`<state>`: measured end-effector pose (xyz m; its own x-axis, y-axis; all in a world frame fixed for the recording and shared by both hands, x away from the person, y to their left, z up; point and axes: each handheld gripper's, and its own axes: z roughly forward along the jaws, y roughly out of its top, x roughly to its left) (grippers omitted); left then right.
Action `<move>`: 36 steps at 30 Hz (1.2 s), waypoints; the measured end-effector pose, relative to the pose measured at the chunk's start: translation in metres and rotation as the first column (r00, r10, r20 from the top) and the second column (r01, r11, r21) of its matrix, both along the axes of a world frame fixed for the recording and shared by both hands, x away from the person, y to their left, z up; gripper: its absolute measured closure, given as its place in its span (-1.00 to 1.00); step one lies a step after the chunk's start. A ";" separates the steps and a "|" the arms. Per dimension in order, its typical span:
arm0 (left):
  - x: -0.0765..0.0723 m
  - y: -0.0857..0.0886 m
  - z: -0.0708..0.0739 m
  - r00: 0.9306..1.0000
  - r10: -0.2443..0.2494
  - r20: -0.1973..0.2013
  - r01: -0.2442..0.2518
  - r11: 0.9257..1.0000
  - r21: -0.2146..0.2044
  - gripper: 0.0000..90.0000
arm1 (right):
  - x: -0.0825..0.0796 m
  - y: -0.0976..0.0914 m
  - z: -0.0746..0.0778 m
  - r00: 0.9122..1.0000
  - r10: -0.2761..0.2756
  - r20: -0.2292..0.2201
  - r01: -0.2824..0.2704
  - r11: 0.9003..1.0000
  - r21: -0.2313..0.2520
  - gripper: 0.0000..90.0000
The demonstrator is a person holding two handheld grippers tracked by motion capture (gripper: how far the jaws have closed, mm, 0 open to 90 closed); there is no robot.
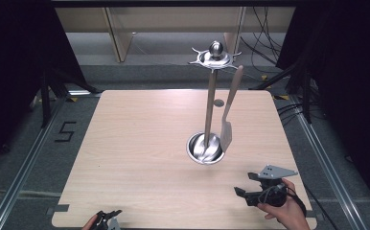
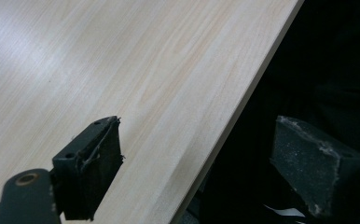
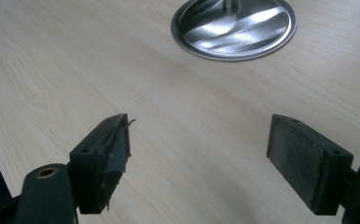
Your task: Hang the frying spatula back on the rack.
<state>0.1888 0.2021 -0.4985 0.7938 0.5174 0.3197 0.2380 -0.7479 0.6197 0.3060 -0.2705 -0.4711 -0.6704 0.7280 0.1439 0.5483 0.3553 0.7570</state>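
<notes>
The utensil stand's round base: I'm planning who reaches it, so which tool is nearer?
Right. The right tool sits just toward the person and right of the utensil stand's round base; the left tool is far off at the table's near-left edge.

The table (image 1: 140, 158) is pale wood with a fine, light grain running along it. The utensil stand (image 1: 206, 147) is shiny silver metal, its round base mirror-bright with white glints, and the turner (image 1: 227, 125) hanging from it has a light wooden handle and a dull silver blade. Both hand-held grippers are matt black, the right hand-held gripper (image 1: 244, 184) topped by a grey plate, the left hand-held gripper (image 2: 197, 168) with speckled, worn pads.
</notes>
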 end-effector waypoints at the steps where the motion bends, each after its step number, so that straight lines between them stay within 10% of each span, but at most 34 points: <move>1: 0.000 0.000 0.000 1.000 -0.002 -0.001 0.002 1.000 0.001 -0.66 | -0.001 0.000 -0.001 1.000 -0.005 0.007 0.005 1.000 -0.002 -0.50; 36: 0.000 0.000 -0.001 1.000 0.000 -0.003 0.000 1.000 0.006 -0.66 | -0.028 -0.008 -0.013 0.999 -0.009 0.035 0.011 0.997 -0.070 -0.51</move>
